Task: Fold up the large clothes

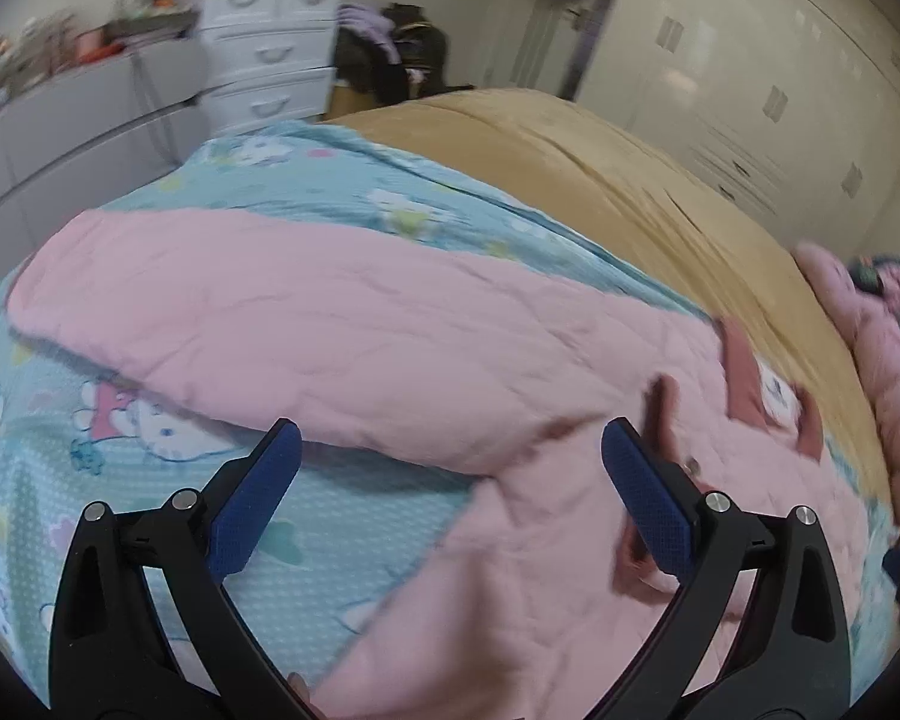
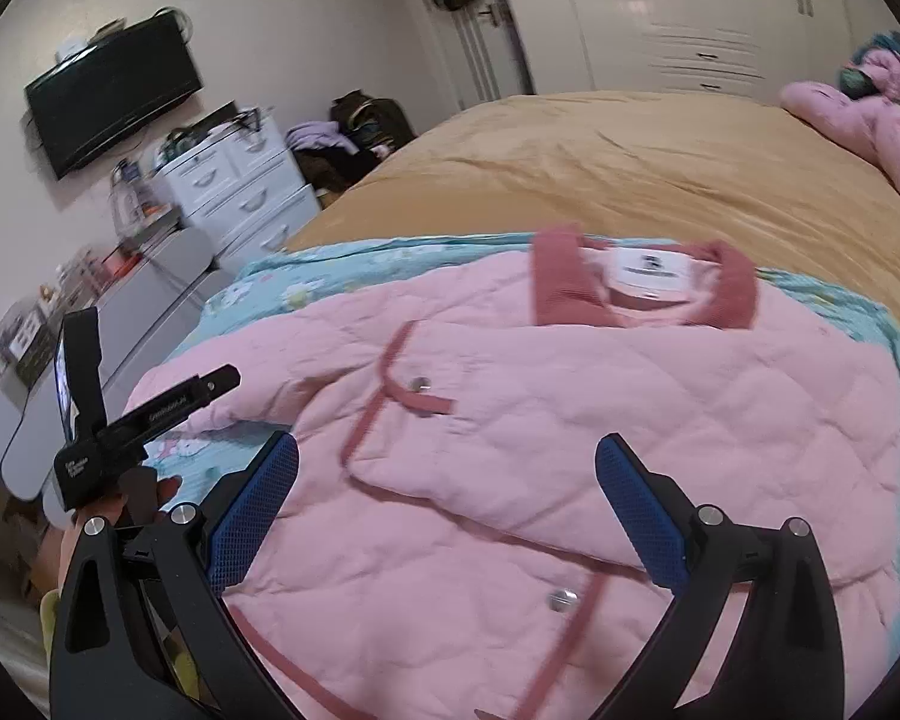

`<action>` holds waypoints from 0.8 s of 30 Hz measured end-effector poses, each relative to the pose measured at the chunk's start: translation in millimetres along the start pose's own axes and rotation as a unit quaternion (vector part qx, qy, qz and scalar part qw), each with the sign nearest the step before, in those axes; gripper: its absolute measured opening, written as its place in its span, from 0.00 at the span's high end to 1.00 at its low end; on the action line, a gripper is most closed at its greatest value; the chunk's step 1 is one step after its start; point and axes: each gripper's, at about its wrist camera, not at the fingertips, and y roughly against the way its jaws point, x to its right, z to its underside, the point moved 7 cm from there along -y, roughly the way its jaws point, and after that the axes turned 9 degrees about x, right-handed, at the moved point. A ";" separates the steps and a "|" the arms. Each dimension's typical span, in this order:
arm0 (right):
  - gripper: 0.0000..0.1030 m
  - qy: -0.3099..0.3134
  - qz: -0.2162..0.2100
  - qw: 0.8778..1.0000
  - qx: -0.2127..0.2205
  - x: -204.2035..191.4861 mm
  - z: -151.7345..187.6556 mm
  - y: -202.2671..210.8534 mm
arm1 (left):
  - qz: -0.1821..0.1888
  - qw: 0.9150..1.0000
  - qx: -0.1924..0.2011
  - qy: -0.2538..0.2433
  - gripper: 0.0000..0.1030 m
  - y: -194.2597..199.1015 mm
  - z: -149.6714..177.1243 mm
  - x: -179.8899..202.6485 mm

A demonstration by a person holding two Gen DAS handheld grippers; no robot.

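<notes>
A: At the centre of the right wrist view, the pink quilted jacket (image 2: 510, 450) lies spread on the blue cartoon-print sheet (image 2: 270, 282), which covers the near part of the bed (image 2: 630, 162). Its darker pink collar (image 2: 642, 282) sits toward upper centre, two snaps show along the front edge, and one front panel lies folded across the body.

B: And the tools?

A: The right tool (image 2: 447, 510) hangs over the jacket front, jaws spread wide, gripping nothing. The left tool (image 1: 450, 498), in the left wrist view, is likewise wide open and empty. Its blue pads (image 1: 258, 498) frame the point where the sleeve (image 1: 270, 324), stretched toward the left of the frame, meets the body.

B: What may go wrong from here?

A: Three things, in my judgement. First, the padded cloth is thick and slippery; a shallow pinch could take only the top layer, so the panel beneath would lag and the fold would skew. Second, a deep pinch could catch the sheet with the jacket and drag it up. Third, the left view is blurred, so the tool may reach the cloth beside the seam intended.

B: Anything nearby at risk?

A: The other pink garment (image 2: 858, 114) at upper right lies well apart, so no.
</notes>
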 end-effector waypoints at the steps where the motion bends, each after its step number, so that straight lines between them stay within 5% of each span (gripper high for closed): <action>1: 0.04 0.006 -0.006 1.000 -0.003 -8.9 -0.5 -5.2 | -0.005 1.000 0.003 0.006 0.09 0.5 -2.2 -7.1; 24: 0.04 0.089 -0.087 0.989 -0.081 -146.9 25.9 -114.0 | -0.052 0.982 0.003 0.184 0.09 -8.3 -5.1 -149.4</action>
